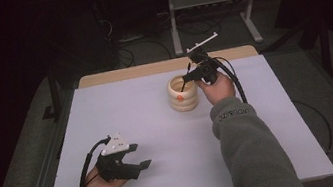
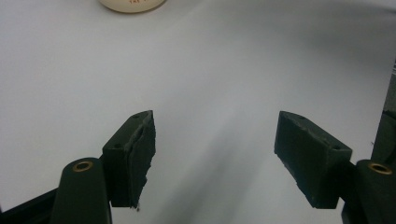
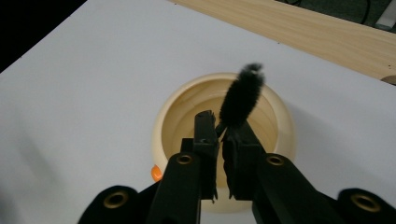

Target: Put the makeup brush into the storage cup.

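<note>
The right claw [image 3: 218, 135] was clamped almost shut on a small black brush [image 3: 242, 99], holding it by the lower end so that the bristled part stuck out past the fingertips. In the right gripper view the brush stood over the open mouth of a cream, ribbed pot [image 3: 280, 116], its long axis running from the claw up and away toward the pot's far rim. In the high view the same claw [image 1: 188, 76] hung at the pot's [image 1: 184, 100] right edge, the brush [image 1: 183, 84] slanting down and to the left into the opening. Whether the tip touched the inner wall could not be told. That is the relation the next move seems to turn on: the pot lay directly under and just left of the claw, so the brush could probably go straight down, with only the rim to clear.

The left claw [image 1: 136, 156] was well apart, near the person on the left of the white bench [image 1: 121, 105], its jaws spread wide and holding nothing; its own view showed the two pads [image 2: 135, 158] with bare bench between them. The right hand was plainly the nearer one.

A small orange mark [image 1: 180, 98] sat on the pot's near side. A strip of bare wood [image 1: 140, 70] ran along the bench's far edge. Nothing stood between claw and pot.
</note>
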Demonstrator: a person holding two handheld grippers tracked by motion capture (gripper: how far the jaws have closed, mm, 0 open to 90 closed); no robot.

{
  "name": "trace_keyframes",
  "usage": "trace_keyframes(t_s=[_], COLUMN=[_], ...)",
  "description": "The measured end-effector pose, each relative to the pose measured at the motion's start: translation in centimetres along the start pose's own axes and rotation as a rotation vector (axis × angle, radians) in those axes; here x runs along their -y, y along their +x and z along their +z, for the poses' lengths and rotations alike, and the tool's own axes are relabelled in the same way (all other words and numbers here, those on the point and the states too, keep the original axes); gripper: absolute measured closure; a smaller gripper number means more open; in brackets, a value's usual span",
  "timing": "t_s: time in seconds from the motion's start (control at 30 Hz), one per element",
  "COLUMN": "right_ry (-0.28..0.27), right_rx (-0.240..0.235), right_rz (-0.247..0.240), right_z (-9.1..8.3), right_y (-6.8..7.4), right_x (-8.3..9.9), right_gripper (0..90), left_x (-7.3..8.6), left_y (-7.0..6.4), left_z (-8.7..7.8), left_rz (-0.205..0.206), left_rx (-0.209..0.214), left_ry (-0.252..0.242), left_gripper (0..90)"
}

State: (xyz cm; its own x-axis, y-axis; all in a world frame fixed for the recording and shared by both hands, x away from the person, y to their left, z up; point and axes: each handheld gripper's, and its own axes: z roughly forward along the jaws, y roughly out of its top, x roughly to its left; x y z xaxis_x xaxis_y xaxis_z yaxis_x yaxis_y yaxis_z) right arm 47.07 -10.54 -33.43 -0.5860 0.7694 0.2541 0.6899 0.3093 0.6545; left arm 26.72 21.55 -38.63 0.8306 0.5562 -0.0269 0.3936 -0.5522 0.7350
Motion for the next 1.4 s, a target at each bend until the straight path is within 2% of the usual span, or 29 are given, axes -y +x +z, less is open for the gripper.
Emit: trace_keyframes(t_s=[0.07,0.13,0.23,0.5,0.6,0.83,0.9,1.17,1.33,1.4], right_ry=[-0.009,-0.014,-0.027,-0.066,-0.082,-0.107,-0.107,-0.103,-0.099,-0.096], right_rx=[0.000,0.000,-0.010,-0.025,-0.037,-0.057,-0.060,-0.059,-0.057,-0.068], right_rz=[-0.003,-0.005,0.015,0.009,0.018,-0.008,-0.002,-0.030,-0.037,-0.028], right_z=[-0.1,-0.3,-0.8,-2.3,-3.1,-4.1,-4.4,-5.2,-5.3,-5.4], right_y=[-0.2,-0.4,-0.7,-1.6,-1.8,-2.0,-1.9,-1.9,-2.0,-1.9], right_x=[0.1,0.3,0.8,1.8,2.0,2.8,3.0,3.6,4.2,4.5], right_gripper=[73.7,66.7,63.7,53.0,52.4,52.0,51.8,48.1,46.3,45.6], left_x=[0.0,0.0,0.0,0.1,0.1,0.1,0.1,0.2,0.2,0.2], left_y=[-0.1,-0.1,0.0,0.2,0.2,0.4,0.4,0.6,0.6,0.6], left_z=[0.1,0.1,0.2,0.1,0.1,-0.1,-0.1,-0.1,-0.2,-0.2], left_rz=[-0.015,-0.010,-0.005,0.001,0.001,-0.001,-0.008,-0.008,-0.022,-0.022], left_rx=[0.001,0.002,0.002,-0.008,-0.009,-0.020,-0.022,-0.028,-0.030,-0.030], left_ry=[-0.007,-0.002,0.001,0.009,0.010,0.007,0.005,0.007,0.003,0.003], left_gripper=[28.9,28.8,28.7,28.5,28.3,27.5,27.3,25.9,25.7,25.6])
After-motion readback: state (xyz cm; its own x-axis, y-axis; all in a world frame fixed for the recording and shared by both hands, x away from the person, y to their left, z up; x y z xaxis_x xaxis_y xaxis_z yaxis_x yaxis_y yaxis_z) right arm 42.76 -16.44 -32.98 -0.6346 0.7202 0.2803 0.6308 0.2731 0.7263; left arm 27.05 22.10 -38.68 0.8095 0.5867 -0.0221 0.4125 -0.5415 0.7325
